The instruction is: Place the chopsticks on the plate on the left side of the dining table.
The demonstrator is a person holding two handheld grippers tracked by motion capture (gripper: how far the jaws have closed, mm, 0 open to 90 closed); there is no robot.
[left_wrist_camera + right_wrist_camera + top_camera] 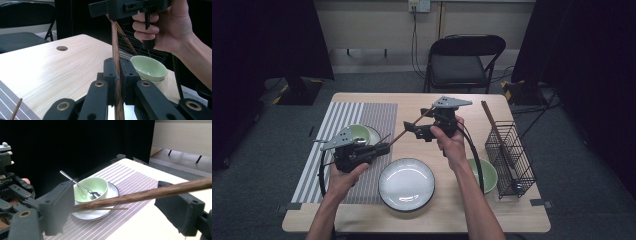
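Note:
A long dark wooden chopstick spans the gap between my two grippers above the table. My left gripper is shut on its lower end, and in the left gripper view the jaws pinch the chopstick, which rises toward the right gripper. My right gripper, held in the person's hand, points left. Its jaws stand wide apart, and the chopstick runs across them without being pinched. A second thin chopstick lies by the saucer.
A green bowl with a spoon sits on a saucer on the striped placemat. A white plate lies front centre, another green bowl to its right. A wire basket holds a stick. A folding chair stands behind the table.

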